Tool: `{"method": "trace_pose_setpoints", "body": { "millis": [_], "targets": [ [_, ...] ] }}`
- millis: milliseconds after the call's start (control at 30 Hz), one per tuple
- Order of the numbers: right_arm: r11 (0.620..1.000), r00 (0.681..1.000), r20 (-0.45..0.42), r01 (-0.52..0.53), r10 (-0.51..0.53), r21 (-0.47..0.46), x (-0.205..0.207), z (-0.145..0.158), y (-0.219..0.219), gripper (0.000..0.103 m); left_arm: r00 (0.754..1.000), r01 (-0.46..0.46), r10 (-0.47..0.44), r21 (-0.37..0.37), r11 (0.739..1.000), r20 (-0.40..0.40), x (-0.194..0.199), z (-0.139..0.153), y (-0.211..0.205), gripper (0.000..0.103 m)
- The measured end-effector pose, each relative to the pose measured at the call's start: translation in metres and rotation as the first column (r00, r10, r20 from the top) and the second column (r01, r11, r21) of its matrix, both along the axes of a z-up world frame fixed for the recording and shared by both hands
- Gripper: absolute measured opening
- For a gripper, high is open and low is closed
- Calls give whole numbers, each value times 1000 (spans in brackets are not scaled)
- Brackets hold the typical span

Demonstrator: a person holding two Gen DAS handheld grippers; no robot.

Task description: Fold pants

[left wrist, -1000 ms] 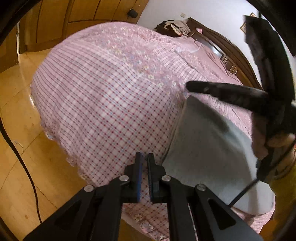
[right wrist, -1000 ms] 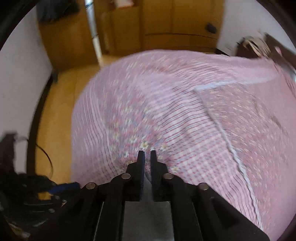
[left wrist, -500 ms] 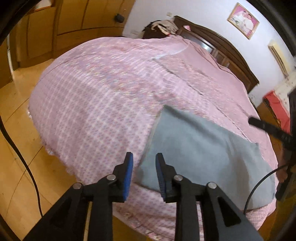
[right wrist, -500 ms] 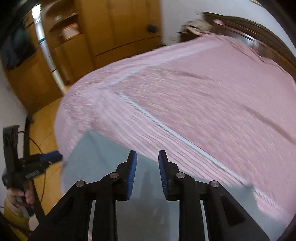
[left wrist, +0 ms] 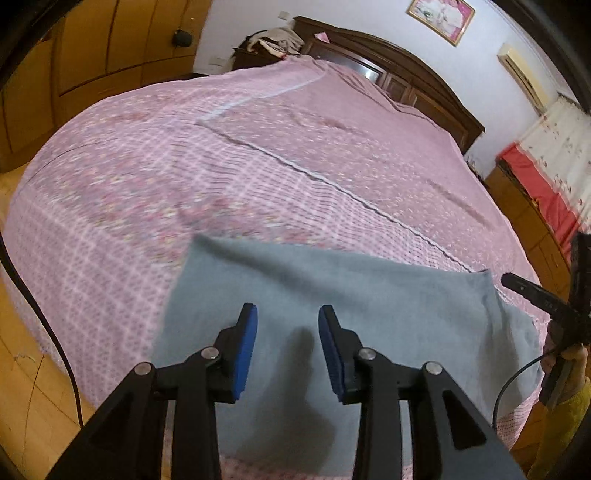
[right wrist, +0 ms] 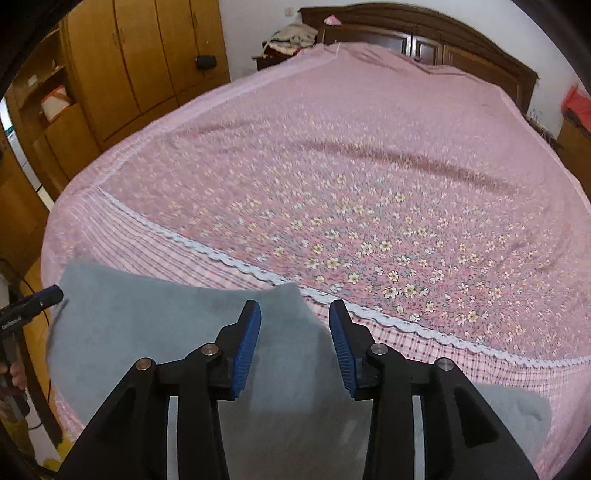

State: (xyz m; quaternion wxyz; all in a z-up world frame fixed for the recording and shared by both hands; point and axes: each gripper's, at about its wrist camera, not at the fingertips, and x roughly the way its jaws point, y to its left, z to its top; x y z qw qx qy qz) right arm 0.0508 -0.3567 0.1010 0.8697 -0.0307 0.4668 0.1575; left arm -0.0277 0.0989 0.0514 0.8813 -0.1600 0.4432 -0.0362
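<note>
Left claw [left wrist: 288, 325]: bottom centre of the left wrist view, jaws opening, blue pads [left wrist: 246, 350] apart; nothing pinched, pants seen through the gap.
Right claw [right wrist: 294, 321]: bottom centre of the right wrist view, jaws opening, released, gap over the pants' upper right corner.
Pants [left wrist: 351, 306]: grey, folded flat into a broad slab, lying on the bed near its lower edge; lower half of both views [right wrist: 155, 325].
Bed [left wrist: 258, 155]: fills the middle of both views; pink cover, checked border, floral centre, white lace strip [right wrist: 229, 258] between them.
Headboard [right wrist: 417, 29]: dark wood, top of frame.
Wardrobe [right wrist: 122, 62]: light wood, upper left.
Picture [left wrist: 441, 18]: framed, on the wall at top right of the left wrist view.
Floor [left wrist: 22, 369]: wooden, lower left, with a black cable [left wrist: 44, 325] across it.
</note>
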Motion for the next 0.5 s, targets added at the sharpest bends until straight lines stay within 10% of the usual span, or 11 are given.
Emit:
{"method": "trace_pose_setpoints", "body": {
  "millis": [167, 233, 500],
  "targets": [
    [998, 996, -59, -68, 69, 11, 15, -23, 2, 39, 1000, 20, -20, 25, 999, -13, 7, -1, -16, 36],
    [997, 996, -46, -73, 74, 19, 17, -30, 2, 10, 1000, 20, -19, 40, 999, -21, 11, -2, -19, 36],
    [998, 999, -38, 17, -14, 64, 31, -52, -6, 9, 999, -10, 15, 145, 989, -34, 34, -18, -18, 36]
  ]
}}
